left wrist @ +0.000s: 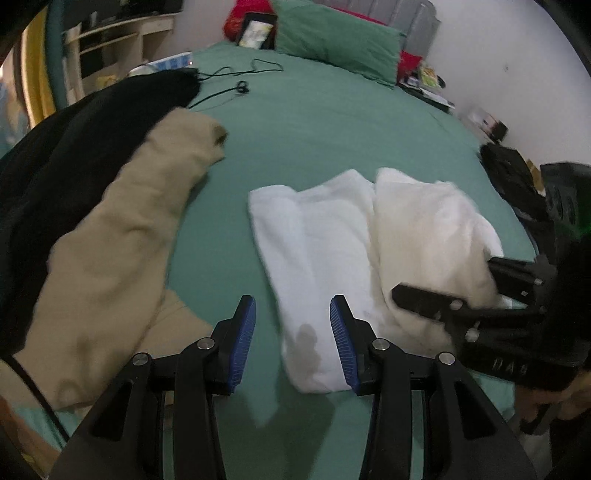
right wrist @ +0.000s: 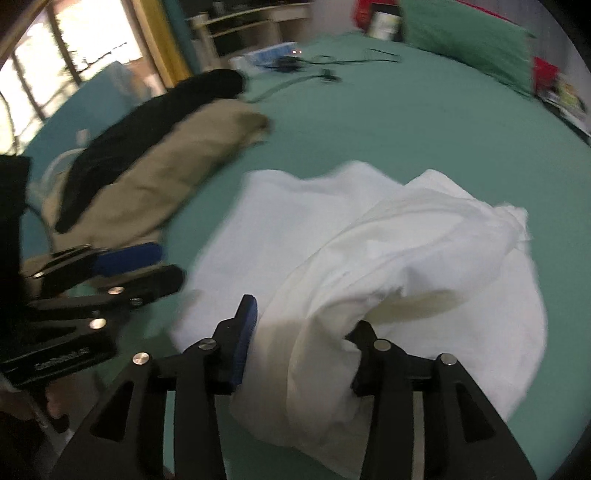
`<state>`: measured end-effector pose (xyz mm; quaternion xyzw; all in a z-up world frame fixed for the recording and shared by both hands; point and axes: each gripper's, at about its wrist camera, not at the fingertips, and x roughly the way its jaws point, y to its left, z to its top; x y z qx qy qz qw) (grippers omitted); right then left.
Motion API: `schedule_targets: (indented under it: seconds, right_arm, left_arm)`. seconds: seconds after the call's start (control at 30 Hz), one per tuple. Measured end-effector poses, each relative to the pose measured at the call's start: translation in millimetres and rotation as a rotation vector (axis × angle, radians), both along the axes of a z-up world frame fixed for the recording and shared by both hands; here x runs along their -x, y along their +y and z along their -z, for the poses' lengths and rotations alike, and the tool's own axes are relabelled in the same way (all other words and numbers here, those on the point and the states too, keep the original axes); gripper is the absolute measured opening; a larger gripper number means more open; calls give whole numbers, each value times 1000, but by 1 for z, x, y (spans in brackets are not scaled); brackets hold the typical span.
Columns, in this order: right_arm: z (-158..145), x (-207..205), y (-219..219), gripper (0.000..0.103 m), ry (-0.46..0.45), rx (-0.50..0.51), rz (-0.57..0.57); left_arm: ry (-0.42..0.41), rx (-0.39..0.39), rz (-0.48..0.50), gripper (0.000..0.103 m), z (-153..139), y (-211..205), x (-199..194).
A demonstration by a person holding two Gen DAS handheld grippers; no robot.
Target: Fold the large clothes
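White garment [left wrist: 332,236] spread partly folded mid-bed on green sheet [left wrist: 314,122], one side doubled over into a raised fold [right wrist: 424,236]. Left gripper [left wrist: 293,343] hovering over garment's near edge, jaws apart, nothing between blue pads [left wrist: 243,332], only sheet and cloth below. Right gripper [right wrist: 306,343] at garment's near right corner, bunched white cloth draped between its jaws and hiding the right pad; left pad [right wrist: 246,332] beside the cloth, firm pinch or slack impossible to tell. Beige garment [left wrist: 122,236] lying left of white garment, well apart, partly under a black garment [left wrist: 74,147] further left. Black cable [left wrist: 236,81] on sheet beyond white garment, toward the head of the bed. Green pillow [left wrist: 336,40] at far edge, upright against grey headboard [left wrist: 402,14], tablet [left wrist: 256,31] leaning left of it. Dark bag [left wrist: 513,181] right of white garment, off bed's edge. Shelves [left wrist: 110,44] and window [right wrist: 66,48] far left, blurred.
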<state>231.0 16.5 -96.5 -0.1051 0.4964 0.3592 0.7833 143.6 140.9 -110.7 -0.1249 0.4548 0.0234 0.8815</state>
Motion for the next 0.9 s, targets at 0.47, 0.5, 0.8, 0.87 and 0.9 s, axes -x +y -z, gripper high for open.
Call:
schedule_targets:
  seconds: [0.47,0.5,0.8,0.87,0.9]
  right_arm:
    - [-48,9,-49,61,-31,-263,-38]
    - [-50,6,-62,63,-41,-267,3]
    - [-8,-39,-151,65,-28,-89,357]
    - [2,-42,-152,65,-14,-74,360]
    - [6,-43,-150,65,-17,-64,361]
  left_arm:
    - [-49,-20,-2,44,-29,7,-9]
    - [-59,-19,19,44,-32,0,-14]
    - [79,-52,171,51,8,-40,-95]
    - [153,-100,107,51,31,-29,-108]
    - [172,-109,76,51,38,-23,-110]
